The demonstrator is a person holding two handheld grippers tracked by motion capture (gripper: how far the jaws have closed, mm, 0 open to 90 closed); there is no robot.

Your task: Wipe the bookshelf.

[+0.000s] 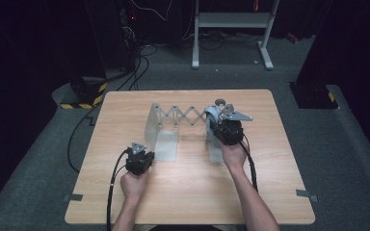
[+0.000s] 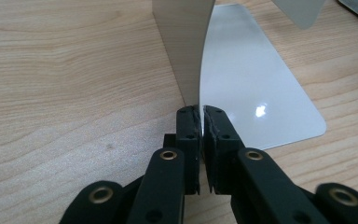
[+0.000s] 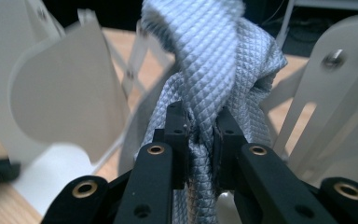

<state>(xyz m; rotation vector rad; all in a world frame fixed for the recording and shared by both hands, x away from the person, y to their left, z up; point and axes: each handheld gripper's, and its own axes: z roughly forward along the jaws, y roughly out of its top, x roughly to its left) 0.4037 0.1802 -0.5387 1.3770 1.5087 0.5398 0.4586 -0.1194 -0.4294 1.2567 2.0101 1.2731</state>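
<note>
Two grippers clenched: left gripper [image 2: 201, 122] pinches rack plate [image 2: 186, 51], right gripper [image 3: 200, 122] grips cloth [image 3: 214, 60].

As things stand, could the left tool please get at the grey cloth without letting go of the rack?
Probably not. The left tool is shut on the rack's left plate, while the cloth sits at the rack's far end in the right tool.

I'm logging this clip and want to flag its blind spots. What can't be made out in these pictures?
- Right tongs: shut on the grey cloth; its lower end is hidden behind the black jaws in the right gripper view, and it is too small in the high view.
- Left tongs: clamp the rack's left plate; the plate's top is cut off by the left gripper view's upper edge.
- Small round thing behind the rack: too small to identify.
</note>
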